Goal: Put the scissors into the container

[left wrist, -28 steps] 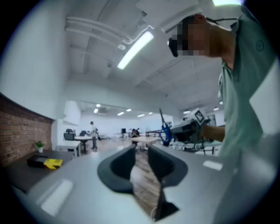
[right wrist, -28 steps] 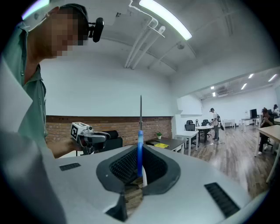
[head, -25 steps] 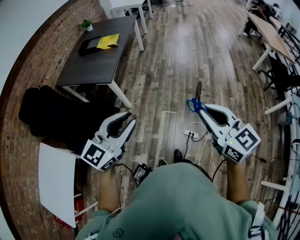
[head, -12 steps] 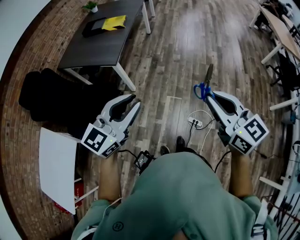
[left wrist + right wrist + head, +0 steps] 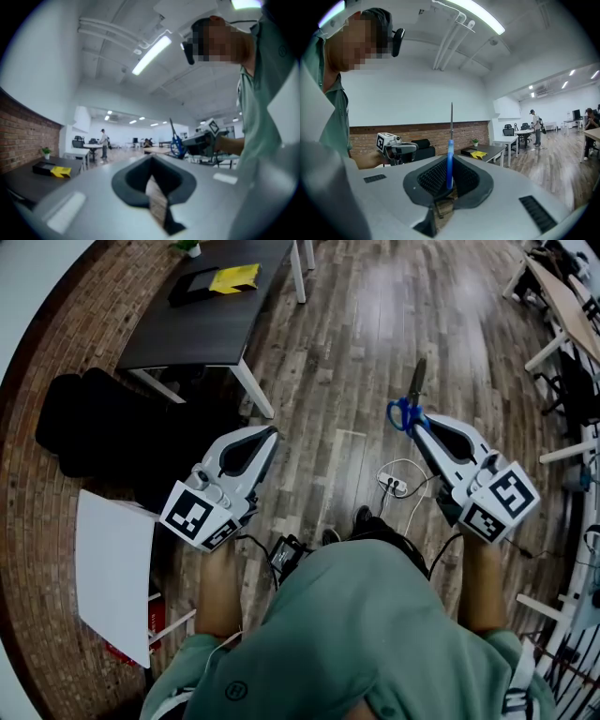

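A pair of blue-handled scissors [image 5: 417, 381] is clamped by its handles in my right gripper [image 5: 412, 422], which is shut on it, and the blades point away from me. In the right gripper view the scissors [image 5: 449, 161] stand upright between the pads. My left gripper [image 5: 270, 433] is shut and holds nothing; its jaws meet at the tips [image 5: 151, 159]. Far ahead on the left, a black container [image 5: 197, 283] with a yellow item [image 5: 234, 277] on it lies on a dark table [image 5: 202, 334]. Both grippers hang over the wooden floor, well short of the table.
Black bags [image 5: 94, 427] and a white board [image 5: 112, 573] lie to my left by the brick wall. A power strip with cables [image 5: 394, 486] is on the floor between the grippers. White desks [image 5: 562, 306] stand at the right. A small plant [image 5: 45, 152] sits on the table.
Both grippers have moved a little forward across the floor, with the scissors still in the right one. The left jaws, slightly apart before, now meet.
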Demonstrator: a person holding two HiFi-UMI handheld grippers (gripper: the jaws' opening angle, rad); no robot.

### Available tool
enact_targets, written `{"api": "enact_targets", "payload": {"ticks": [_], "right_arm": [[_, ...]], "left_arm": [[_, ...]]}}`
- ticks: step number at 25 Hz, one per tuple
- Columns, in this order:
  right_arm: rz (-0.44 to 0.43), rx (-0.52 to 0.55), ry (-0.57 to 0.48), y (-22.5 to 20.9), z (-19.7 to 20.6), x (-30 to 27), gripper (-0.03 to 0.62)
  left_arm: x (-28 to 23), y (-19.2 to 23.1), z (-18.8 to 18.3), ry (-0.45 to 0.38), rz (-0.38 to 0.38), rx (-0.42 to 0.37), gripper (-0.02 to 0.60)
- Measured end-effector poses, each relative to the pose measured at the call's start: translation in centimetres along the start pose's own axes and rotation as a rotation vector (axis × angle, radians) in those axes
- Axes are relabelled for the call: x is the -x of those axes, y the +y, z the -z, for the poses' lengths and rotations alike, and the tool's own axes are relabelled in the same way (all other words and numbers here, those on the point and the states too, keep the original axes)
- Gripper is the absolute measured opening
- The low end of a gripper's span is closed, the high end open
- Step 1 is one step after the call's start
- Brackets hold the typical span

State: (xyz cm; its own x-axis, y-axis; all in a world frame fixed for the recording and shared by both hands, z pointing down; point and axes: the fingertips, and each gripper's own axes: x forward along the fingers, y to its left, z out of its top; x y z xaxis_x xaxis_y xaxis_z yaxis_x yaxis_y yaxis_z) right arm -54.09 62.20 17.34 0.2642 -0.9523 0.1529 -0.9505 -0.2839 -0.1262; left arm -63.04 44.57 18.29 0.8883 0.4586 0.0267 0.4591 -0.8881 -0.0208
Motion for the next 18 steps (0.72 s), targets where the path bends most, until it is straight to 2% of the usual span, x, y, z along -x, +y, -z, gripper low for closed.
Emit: {"api": "enact_targets", "payload": {"ticks": [7, 18], "right_arm": [[-0.016, -0.003, 0.009, -2.6, 0.0, -2.1, 0.029], [-0.086, -0.026, 0.013, -12.4, -0.7, -7.7, 0.029]], "left_arm": [[-2.2, 2.2, 0.9, 0.017, -0.005, 0.018, 0.003], [-10.3, 8.1, 1.8, 0.063, -0.072, 0.029, 0.003]]}}
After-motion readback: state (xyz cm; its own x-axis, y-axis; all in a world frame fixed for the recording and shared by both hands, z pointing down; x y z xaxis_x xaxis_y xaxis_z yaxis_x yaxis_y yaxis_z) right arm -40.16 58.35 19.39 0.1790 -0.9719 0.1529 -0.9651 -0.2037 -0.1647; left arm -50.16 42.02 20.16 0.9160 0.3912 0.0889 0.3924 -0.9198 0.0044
